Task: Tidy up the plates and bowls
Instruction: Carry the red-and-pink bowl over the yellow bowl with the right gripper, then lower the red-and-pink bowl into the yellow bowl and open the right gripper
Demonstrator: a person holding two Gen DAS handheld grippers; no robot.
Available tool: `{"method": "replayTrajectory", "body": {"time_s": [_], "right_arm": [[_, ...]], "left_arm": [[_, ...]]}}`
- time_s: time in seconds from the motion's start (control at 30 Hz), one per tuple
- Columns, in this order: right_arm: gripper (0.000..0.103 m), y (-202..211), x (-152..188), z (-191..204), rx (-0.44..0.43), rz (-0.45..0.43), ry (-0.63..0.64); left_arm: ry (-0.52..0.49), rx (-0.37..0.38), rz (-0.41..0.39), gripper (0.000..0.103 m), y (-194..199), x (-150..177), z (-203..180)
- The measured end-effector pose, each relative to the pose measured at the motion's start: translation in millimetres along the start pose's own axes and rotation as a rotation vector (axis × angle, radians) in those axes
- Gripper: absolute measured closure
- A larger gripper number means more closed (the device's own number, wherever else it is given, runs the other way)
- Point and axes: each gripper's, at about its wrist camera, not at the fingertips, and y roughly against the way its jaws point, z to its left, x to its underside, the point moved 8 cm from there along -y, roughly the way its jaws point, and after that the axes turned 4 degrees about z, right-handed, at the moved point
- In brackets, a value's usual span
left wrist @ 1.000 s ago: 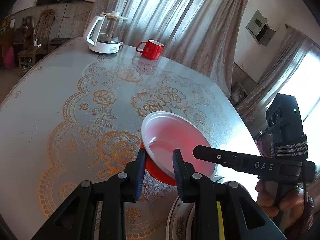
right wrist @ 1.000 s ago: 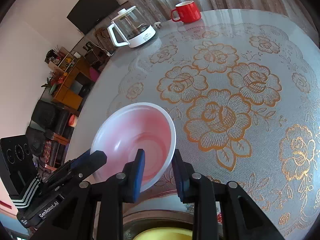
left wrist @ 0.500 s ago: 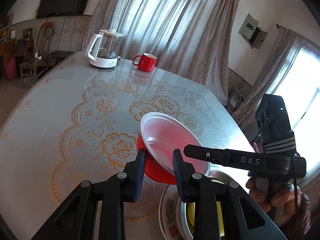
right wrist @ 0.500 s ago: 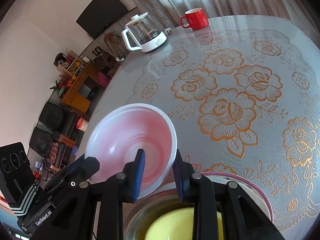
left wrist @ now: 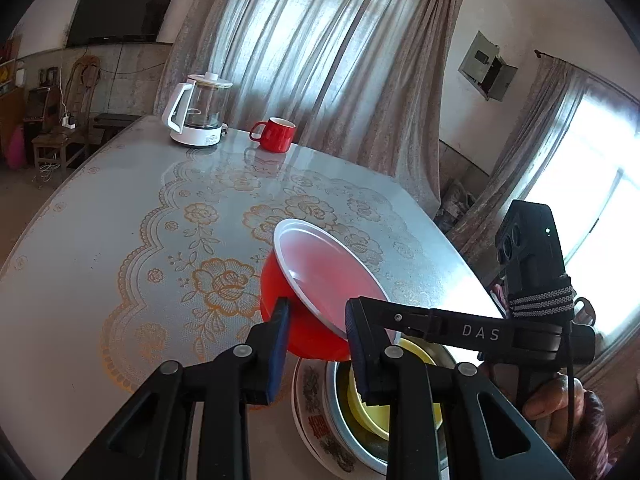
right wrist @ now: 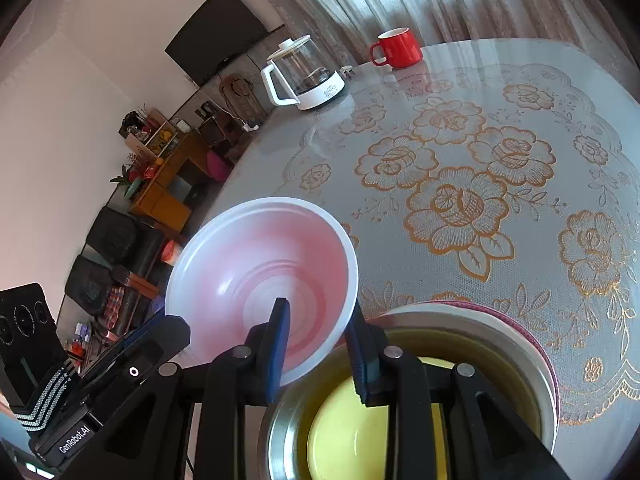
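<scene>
Both the left gripper (left wrist: 316,336) and right gripper (right wrist: 318,344) have their jaws clamped on the rim of the red bowl (left wrist: 304,300), held tilted above the stacked yellow bowl (right wrist: 352,432), metal dish (right wrist: 280,440) and patterned plate (left wrist: 316,420). At 12 o'clock, well apart on the table (left wrist: 100,240), stand a red mug (left wrist: 276,134) and glass kettle (left wrist: 198,110).

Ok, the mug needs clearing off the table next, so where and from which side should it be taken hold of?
Grip the red mug by its handle, or across its round body. It stands upright at the table's far edge with the handle turned toward the kettle. Coming in level from that side probably suits best, though the kettle stands close, so the fingers have little spare room there.
</scene>
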Motion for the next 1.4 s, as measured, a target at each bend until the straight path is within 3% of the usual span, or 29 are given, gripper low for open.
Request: {"method": "replayTrajectory", "body": {"time_s": [0.2, 0.67, 1.1, 1.4], "right_arm": [[0.078, 12.5, 17.2, 5.1, -0.051, -0.019, -0.006], [0.081, 57.0, 44.5, -6.3, -0.043, -0.11, -0.035], [0.081, 73.5, 86.3, -27.9, -0.013, -0.081, -0.085], [0.073, 81.3, 102.8, -28.9, 0.002, -0.061, -0.073]], "left_arm": [[-0.013, 0.041, 0.016, 0.076, 4.3, 11.6, -14.8], [-0.055, 0.159, 0.065, 0.076, 5.9, 36.0, -52.3], [-0.065, 0.227, 0.147, 0.076, 3.0, 74.3, -75.6], [-0.065, 0.243, 0.165, 0.076, 5.7, 86.9, -79.5]]}}
